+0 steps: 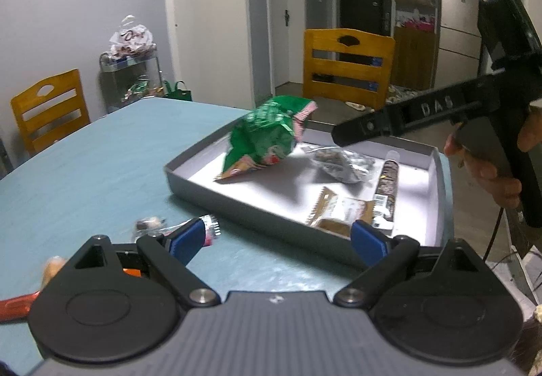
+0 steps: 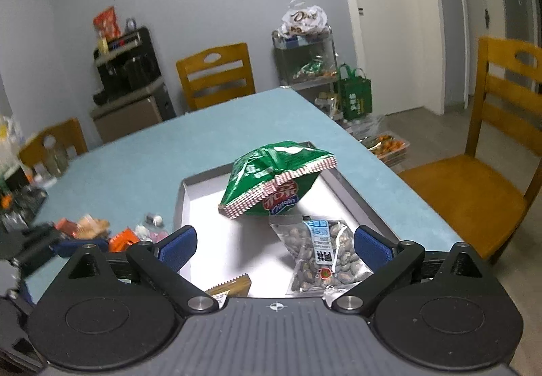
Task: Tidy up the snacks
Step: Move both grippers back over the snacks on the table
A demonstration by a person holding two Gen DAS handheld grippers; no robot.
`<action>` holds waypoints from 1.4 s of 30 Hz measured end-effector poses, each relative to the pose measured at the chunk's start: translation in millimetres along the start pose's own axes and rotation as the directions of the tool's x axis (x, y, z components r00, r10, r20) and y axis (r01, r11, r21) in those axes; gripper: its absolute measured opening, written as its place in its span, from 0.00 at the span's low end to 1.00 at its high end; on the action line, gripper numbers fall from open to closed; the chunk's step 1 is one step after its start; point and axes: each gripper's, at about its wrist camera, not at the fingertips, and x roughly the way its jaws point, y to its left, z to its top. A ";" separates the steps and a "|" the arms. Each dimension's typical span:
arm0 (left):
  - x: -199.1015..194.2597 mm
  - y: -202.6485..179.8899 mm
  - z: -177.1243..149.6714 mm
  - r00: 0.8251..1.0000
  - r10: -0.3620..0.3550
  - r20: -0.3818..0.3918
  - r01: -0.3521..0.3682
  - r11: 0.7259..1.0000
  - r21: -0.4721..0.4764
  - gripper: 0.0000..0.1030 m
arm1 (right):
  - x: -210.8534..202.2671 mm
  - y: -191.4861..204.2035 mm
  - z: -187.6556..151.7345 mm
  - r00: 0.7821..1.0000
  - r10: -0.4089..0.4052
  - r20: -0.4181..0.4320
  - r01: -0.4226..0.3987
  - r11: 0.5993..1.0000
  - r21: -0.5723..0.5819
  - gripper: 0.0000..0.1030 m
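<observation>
A grey tray (image 1: 189,184) (image 2: 355,198) lies on the blue-green table. A green snack bag (image 1: 264,138) (image 2: 271,179) stands tilted in its far part, with no gripper touching it. Nearer lie a clear packet of seeds (image 1: 342,162) (image 2: 321,250), a brown cracker packet (image 1: 342,211) (image 2: 233,284) and a long dark bar (image 1: 386,193). My left gripper (image 1: 279,240) is open at the tray's near edge with nothing between its fingers. My right gripper (image 2: 274,243) is open above the tray, and the seed packet lies below it untouched.
Loose wrapped sweets (image 1: 152,225) (image 2: 125,238) lie on the table left of the tray. A hand (image 1: 491,172) holds the right gripper's handle. Wooden chairs (image 1: 349,67) (image 2: 491,145) stand round the table. A shelf cart (image 2: 305,60) with bags stands by the wall.
</observation>
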 end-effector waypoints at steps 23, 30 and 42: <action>-83.7 99.8 -13.5 0.979 0.181 0.093 -0.158 0.965 -0.209 0.93 | 2.5 104.4 16.2 0.986 0.130 -0.107 -0.154 0.956 -0.250 0.98; -117.6 139.6 5.7 0.950 0.275 0.150 -0.227 0.934 -0.275 0.97 | 2.1 139.2 19.5 0.979 0.175 -0.109 -0.200 0.934 -0.296 0.98; -134.8 196.8 -13.9 0.911 0.401 0.090 -0.338 0.856 -0.392 0.98 | 9.1 188.0 19.1 0.963 0.251 -0.098 -0.270 0.896 -0.354 0.99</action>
